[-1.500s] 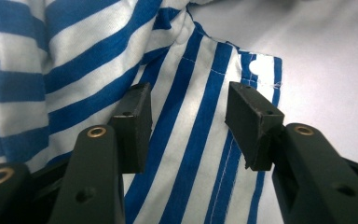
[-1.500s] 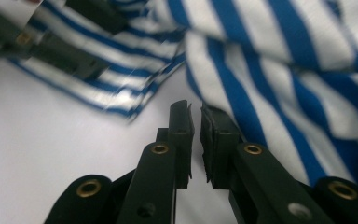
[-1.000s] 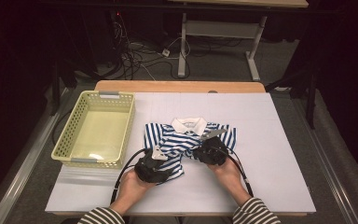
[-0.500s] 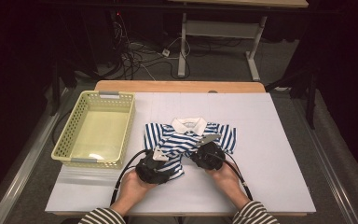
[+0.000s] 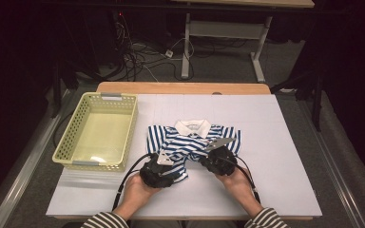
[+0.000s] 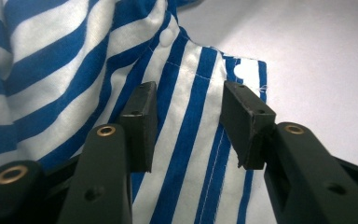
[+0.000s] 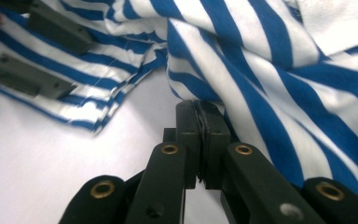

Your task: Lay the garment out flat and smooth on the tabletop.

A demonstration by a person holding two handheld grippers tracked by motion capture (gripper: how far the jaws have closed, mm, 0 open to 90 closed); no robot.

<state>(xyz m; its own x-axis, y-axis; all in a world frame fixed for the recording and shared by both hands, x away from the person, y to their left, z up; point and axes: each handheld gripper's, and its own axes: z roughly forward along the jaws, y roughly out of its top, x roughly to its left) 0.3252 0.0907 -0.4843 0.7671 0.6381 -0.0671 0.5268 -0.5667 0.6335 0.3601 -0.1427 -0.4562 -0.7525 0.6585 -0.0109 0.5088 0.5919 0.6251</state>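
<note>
A: Where the person's striped sleeves come in at the near edge of the table (image 5: 285, 190), what are the two hands doing?

B: Each holds a gripper at the near hem of the shirt (image 5: 190, 142). The left gripper (image 6: 186, 119) stands with its jaws parted over the blue-and-white cloth. They have just been closing a little, with the hem strip and its white snaps between them, but the pads do not press on it.

A: And the right gripper (image 7: 203, 140)?

B: Its jaws have just been closing too, and now they are clamped together. In the right gripper view a fold of the shirt's edge sits at their tips, and cloth seems pinched between the pads. In the high view that gripper (image 5: 217, 159) rests on the shirt's lower right part, with the left gripper (image 5: 159, 171) at the lower left.

A: Where does the shirt lie?

B: Flat near the middle of the table, white collar (image 5: 193, 126) pointing away from the person, short sleeves spread to either side.

A: Anything farther off?

B: A yellow basket (image 5: 66, 151) stands to the shirt's left, just beside it. Behind the table, cables (image 5: 138, 57) lie on the dark floor.
</note>
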